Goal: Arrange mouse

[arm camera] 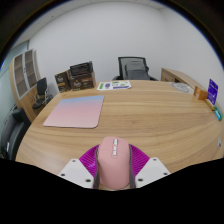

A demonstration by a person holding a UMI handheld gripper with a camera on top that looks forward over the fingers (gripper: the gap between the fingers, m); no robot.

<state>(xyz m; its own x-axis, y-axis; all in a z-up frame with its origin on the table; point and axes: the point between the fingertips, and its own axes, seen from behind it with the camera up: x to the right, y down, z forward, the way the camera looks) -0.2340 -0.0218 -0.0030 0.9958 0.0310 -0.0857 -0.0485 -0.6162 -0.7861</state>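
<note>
A pink computer mouse [113, 160] sits between my gripper's [113, 168] two fingers, whose magenta pads [90, 160] press on its left and right sides. The mouse is held above the near part of a wooden table [150, 115], with its front end pointing away from me. A pink mouse mat [74, 111] lies flat on the table, ahead and to the left of the fingers.
A black office chair [134, 69] stands behind the table's far edge. Papers [114, 86] lie at the far side of the table. Shelving with boxes [80, 75] stands by the back wall. A purple-and-white item [212, 90] stands at the right end.
</note>
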